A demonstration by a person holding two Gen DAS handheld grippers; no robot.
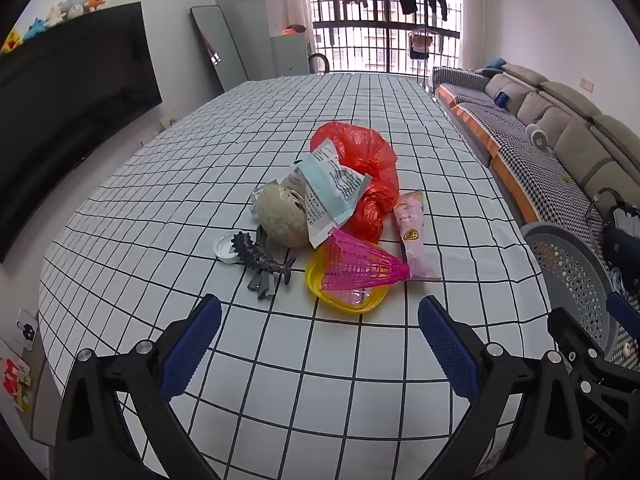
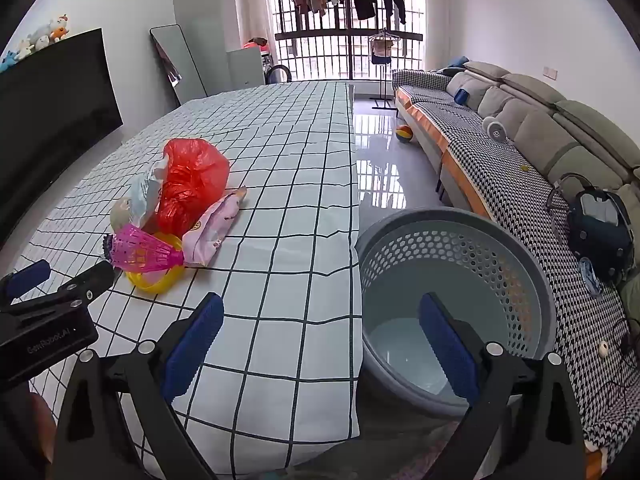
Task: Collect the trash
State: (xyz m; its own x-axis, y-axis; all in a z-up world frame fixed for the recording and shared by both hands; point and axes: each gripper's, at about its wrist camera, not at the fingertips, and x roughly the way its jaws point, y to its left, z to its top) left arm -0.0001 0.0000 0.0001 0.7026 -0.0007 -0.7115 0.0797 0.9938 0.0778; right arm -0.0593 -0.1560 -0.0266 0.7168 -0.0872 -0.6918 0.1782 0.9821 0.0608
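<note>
Trash pile on the checked table, both grippers hovering empty.

Left wrist view: the left gripper (image 1: 320,344) has its fingers spread wide with nothing between them, above the table (image 1: 240,160); ahead lie a red plastic bag (image 1: 362,168), printed wrappers (image 1: 328,196), a pink packet (image 1: 414,236), a pink mesh cone (image 1: 360,264) on a yellow lid (image 1: 344,300), and a dark toy (image 1: 260,258).
Right wrist view: the right gripper (image 2: 320,344) is likewise released, over the table edge and a grey perforated basket (image 2: 480,248) on the floor; the trash sits well left.

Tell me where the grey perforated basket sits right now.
The grey perforated basket stands on the floor just off the table's right edge, between table and sofa, under the right gripper in the right wrist view; the left wrist view shows it at far right.
</note>
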